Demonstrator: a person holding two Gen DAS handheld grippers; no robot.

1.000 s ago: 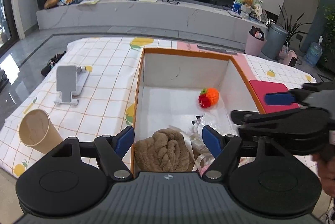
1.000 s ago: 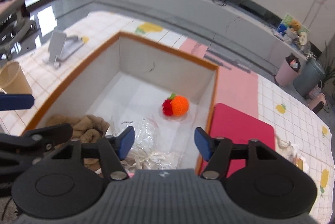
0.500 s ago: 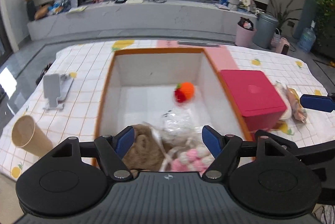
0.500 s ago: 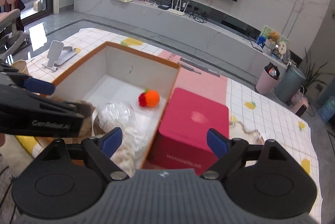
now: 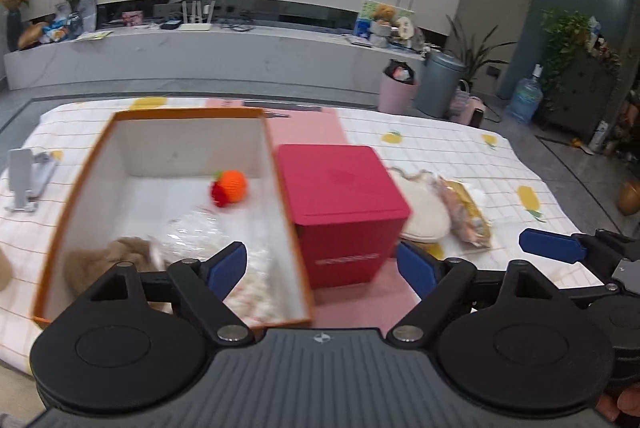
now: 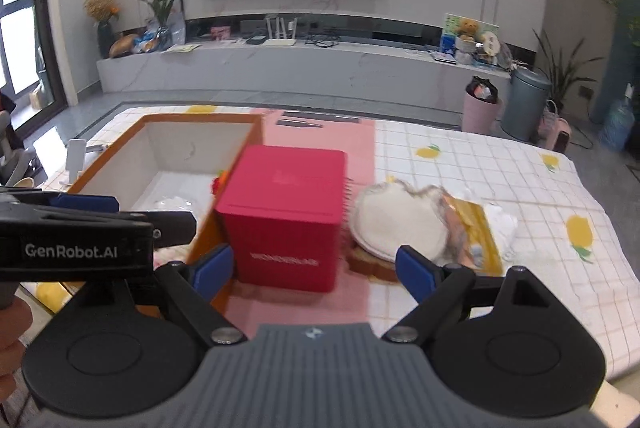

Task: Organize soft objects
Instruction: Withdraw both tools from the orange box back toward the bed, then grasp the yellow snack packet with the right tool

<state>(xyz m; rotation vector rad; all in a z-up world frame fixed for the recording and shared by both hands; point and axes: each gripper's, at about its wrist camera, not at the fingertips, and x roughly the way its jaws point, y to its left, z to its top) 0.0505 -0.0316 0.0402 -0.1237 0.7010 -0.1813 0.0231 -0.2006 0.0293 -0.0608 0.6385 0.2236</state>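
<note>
An orange-rimmed white box (image 5: 80,179) holds an orange knitted ball (image 5: 229,186), a brown knitted piece (image 5: 120,252) and a clear plastic bag (image 5: 196,236) of soft items. The box also shows in the right wrist view (image 6: 160,151). Right of the red box (image 5: 344,211) (image 6: 288,220) lie a white heart-shaped pad (image 6: 396,220) (image 5: 424,211) and a yellow packet (image 6: 476,232) (image 5: 466,211). My left gripper (image 5: 322,268) is open and empty above the box's near right corner. My right gripper (image 6: 314,270) is open and empty, facing the red box and the pad.
A phone stand (image 5: 22,173) stands at the left on the checked tablecloth (image 5: 460,151). A pink mat (image 6: 320,135) lies under the red box. The left gripper shows at the left of the right wrist view (image 6: 88,228). A bench, bins and plants are beyond the table.
Both grippers have pulled back from the box and swung right. The red box, the pad and the packet have come into view. Both stay open and empty.
</note>
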